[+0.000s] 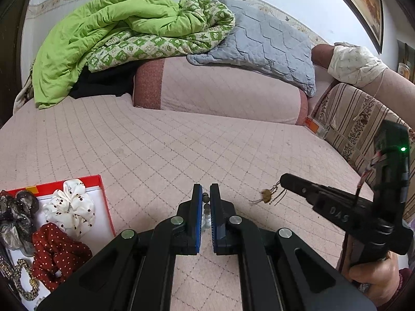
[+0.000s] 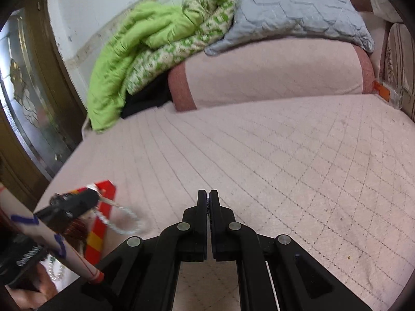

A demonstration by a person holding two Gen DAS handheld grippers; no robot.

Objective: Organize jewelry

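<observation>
Landmark: the red box (image 1: pixel 102 194), open, was set on the pink quilted bed (image 1: pixel 181 142); all places are given from it.
Box contents: a white dotted scrunchie (image 1: pixel 71 206), a dark red dotted scrunchie (image 1: pixel 55 251), a grey gauzy scrunchie (image 1: pixel 15 212) and a gold chain (image 1: pixel 24 280) were seen inside.
Left tongs (image 1: pixel 205 207): nearly closed on a beaded bracelet (image 1: pixel 205 211), held above the bed just right of the box; in the right wrist view a loop of clear beads (image 2: pixel 124 223) was seen hanging from them beside the box's near corner.
Right tongs (image 2: pixel 208 204): closed; from the left wrist view a small gold pendant on fine chains (image 1: pixel 267 194) was seen dangling from the tip, well to the right of the box.
Background: green quilts (image 1: pixel 103 39), a grey pillow (image 1: pixel 264 41) and a pink bolster (image 1: pixel 220 90) were noted far behind the box.
Step in hand: both pieces were judged to be lifted and in carriage toward the box.
Next move: the bracelet would need bringing over a bare white patch of the box before release; the pendant's loose chains would call for slow lowering, lest they snag on the rim.
</observation>
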